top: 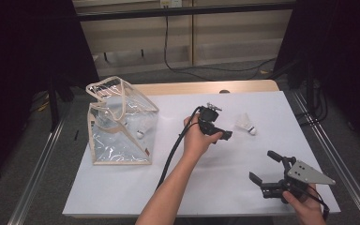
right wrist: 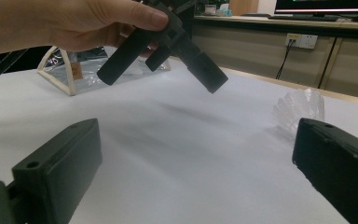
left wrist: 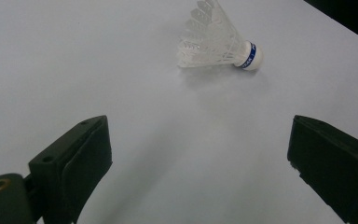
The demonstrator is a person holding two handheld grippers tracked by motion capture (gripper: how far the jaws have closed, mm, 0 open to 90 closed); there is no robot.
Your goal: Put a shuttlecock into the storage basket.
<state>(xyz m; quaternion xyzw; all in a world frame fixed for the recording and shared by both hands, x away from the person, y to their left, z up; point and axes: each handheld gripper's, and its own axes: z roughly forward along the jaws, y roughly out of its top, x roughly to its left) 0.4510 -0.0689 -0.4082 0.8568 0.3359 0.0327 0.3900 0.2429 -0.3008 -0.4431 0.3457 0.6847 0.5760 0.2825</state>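
A white feather shuttlecock (top: 246, 124) with a blue-banded cork lies on its side on the white table top (top: 201, 187). My left gripper (top: 219, 137) is held just left of it, above the table, jaws open and empty. In the left gripper view the shuttlecock (left wrist: 219, 39) lies ahead of the open gripper (left wrist: 200, 163). My right gripper (top: 264, 166) stands open near the front right corner. In its own view the right gripper (right wrist: 196, 158) faces the left gripper (right wrist: 162, 83), with the shuttlecock (right wrist: 300, 109) partly behind its right jaw.
A clear plastic bag (top: 117, 124) with beige trim stands at the table's left, and a second shuttlecock (top: 140, 133) lies inside it. Metal rails (top: 37, 173) run along both sides. A cable (top: 173, 150) trails from the left gripper. A wall socket (right wrist: 300, 41) shows behind.
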